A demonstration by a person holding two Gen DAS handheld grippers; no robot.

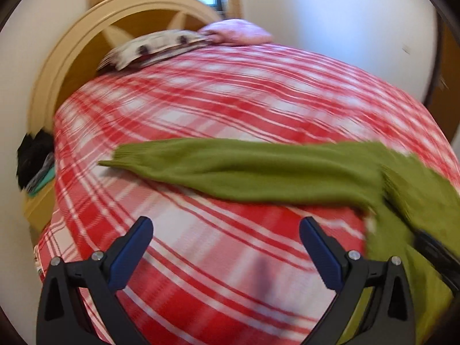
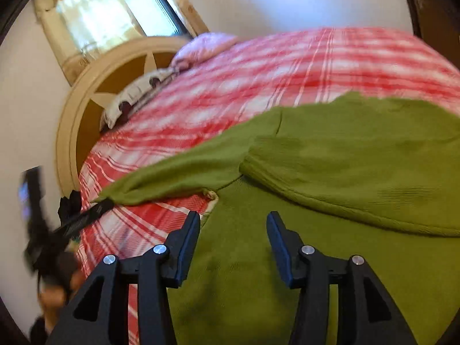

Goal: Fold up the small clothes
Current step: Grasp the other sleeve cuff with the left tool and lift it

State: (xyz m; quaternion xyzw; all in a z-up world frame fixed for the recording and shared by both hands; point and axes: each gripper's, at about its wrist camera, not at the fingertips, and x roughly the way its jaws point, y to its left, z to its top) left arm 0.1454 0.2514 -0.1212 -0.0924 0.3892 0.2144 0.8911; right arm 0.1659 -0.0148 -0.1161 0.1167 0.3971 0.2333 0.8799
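Sweater (image 2: pixel 330 172) lay spread on the red plaid blanket (image 1: pixel 230 100) of the bed, green knit, its body folded over at 3 o'clock in the right wrist view. One sleeve (image 1: pixel 230 169) stretched flat toward 9 o'clock, cuff end near the bed's edge. Left gripper (image 1: pixel 225 247) hung over bare blanket, jaws wide apart, nothing between them (both views were blurred). Right gripper (image 2: pixel 233 238) hovered over the sweater's lower part, jaws parted, gripping no cloth. Two pillows (image 1: pixel 184 43) sat at 12 o'clock by the headboard (image 1: pixel 86 43).

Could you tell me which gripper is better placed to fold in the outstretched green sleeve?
Probably the left gripper: open, empty, facing the sleeve. The right gripper hovers over the sweater's body.
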